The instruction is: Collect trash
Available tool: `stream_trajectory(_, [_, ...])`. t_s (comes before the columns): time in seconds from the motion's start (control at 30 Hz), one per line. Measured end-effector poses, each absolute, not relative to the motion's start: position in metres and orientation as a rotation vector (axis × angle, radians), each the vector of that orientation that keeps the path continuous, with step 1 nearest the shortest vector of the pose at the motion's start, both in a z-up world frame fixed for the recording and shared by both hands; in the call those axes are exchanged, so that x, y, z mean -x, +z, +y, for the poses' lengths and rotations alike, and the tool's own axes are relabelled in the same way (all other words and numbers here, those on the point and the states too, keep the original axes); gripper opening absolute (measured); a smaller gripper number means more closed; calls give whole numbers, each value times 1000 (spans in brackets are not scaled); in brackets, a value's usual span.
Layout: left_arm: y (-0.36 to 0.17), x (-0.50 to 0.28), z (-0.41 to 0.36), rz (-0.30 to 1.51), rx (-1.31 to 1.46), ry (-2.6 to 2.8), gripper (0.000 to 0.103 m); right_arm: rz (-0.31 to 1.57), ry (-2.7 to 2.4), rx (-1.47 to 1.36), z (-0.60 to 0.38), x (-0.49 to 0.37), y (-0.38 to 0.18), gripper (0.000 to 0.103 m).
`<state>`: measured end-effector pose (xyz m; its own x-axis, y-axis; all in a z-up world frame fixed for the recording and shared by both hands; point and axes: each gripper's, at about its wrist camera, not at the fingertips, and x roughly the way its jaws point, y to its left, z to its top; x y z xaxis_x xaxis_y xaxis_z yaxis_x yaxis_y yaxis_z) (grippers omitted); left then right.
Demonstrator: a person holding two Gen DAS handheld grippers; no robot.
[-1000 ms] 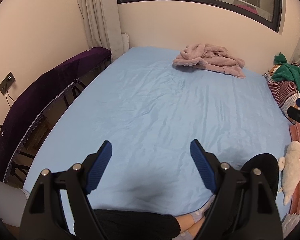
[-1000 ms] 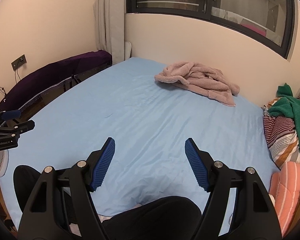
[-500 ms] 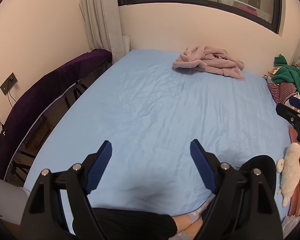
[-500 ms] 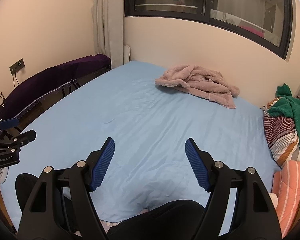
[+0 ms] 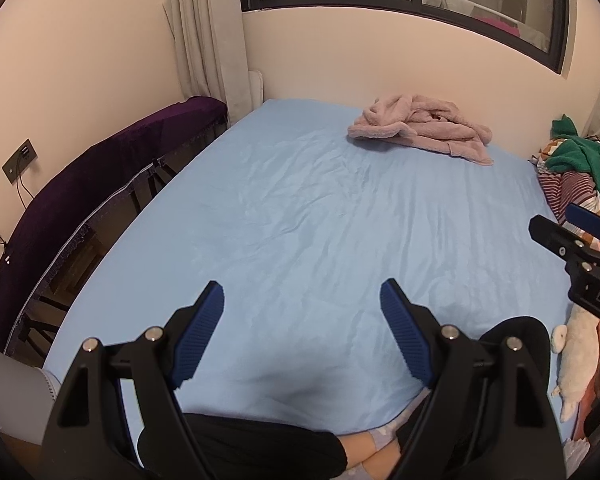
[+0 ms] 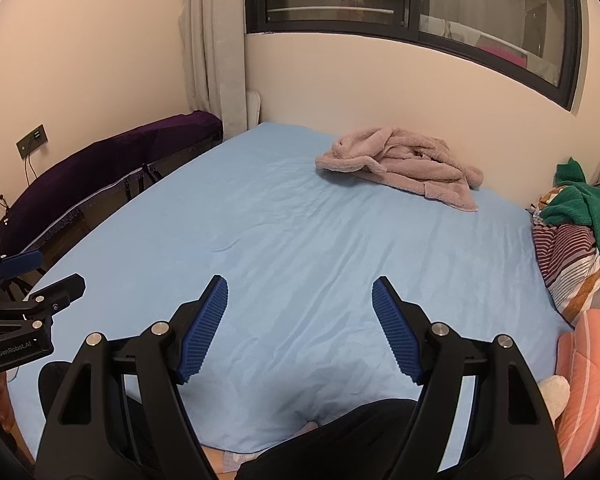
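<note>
I see no trash in either view. My left gripper [image 5: 302, 300] is open and empty, held above the near edge of a bed with a light blue sheet [image 5: 320, 220]. My right gripper [image 6: 299, 296] is also open and empty above the same sheet [image 6: 300, 232]. The right gripper shows at the right edge of the left wrist view [image 5: 572, 236]. The left gripper shows at the left edge of the right wrist view [image 6: 32, 276]. A person's dark-clad legs lie under both grippers.
A pink fluffy robe [image 5: 424, 128] [image 6: 404, 164] lies at the far side of the bed. Green and striped bedding [image 6: 576, 232] is piled at the right, with a white plush toy [image 5: 576, 356]. A purple-covered bench [image 5: 80, 184] runs along the left wall.
Both grippers have tilted up slightly, so more wall and window show. The right gripper has come further into the left wrist view. Both stay open.
</note>
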<state>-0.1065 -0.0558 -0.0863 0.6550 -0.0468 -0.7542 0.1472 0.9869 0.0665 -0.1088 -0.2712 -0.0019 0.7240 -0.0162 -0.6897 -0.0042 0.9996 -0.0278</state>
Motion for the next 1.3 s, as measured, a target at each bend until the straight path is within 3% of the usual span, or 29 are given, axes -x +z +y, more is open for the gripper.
stream_trajectory(1.3, [-90,115,-51,891,-113,-127,83,844,-22,30,-274,115,-13,73])
